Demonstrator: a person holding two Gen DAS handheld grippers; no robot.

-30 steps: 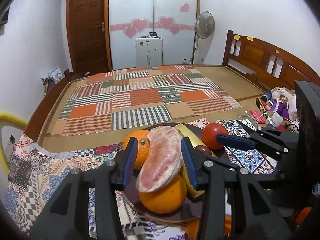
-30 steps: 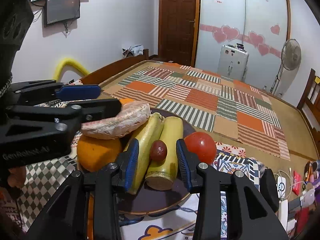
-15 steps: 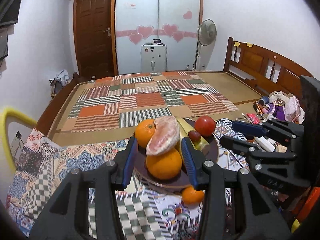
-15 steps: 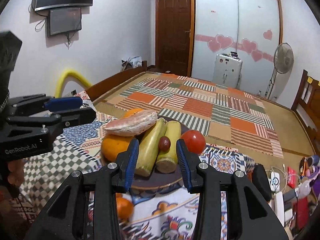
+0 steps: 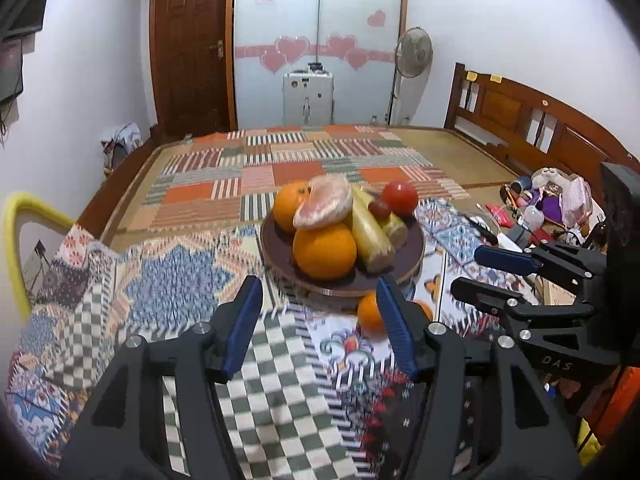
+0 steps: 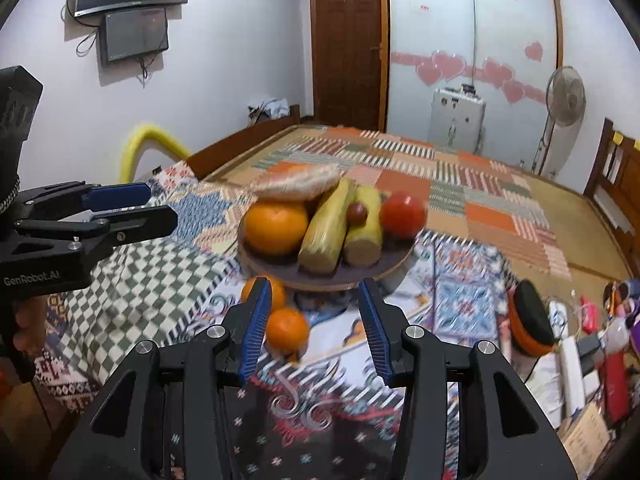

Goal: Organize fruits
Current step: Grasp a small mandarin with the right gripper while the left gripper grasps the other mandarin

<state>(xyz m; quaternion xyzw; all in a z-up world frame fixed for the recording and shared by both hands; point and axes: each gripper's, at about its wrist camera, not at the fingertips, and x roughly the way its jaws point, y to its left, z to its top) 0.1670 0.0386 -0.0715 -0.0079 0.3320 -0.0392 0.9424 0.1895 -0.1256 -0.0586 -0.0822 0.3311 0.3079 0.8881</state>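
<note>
A dark round plate [image 5: 408, 258] [image 6: 384, 266] stands on the patterned cloth. It holds two oranges [image 5: 324, 249], a peeled pomelo piece [image 5: 324, 200] on top, two yellow-green fruits [image 5: 370, 232], a small dark fruit [image 6: 357, 212] and a red tomato [image 5: 399, 197] [image 6: 402, 210]. Two small oranges [image 6: 287, 328] lie on the cloth in front of the plate. My left gripper [image 5: 320, 320] is open and empty, short of the plate. My right gripper [image 6: 314, 326] is open and empty, above the small oranges; it also shows in the left wrist view [image 5: 488, 270].
A striped patchwork mat [image 5: 280, 168] covers the bed behind. A wooden headboard [image 5: 532, 120] is at the right, with toys and clutter [image 5: 552, 200] beside it. A yellow foam tube [image 6: 148, 144] is at the left. A black-and-orange object [image 6: 530, 320] lies right of the plate.
Both grippers have pulled back from the plate, which now looks smaller and farther. The small oranges on the cloth have come into view. Both grippers stay open.
</note>
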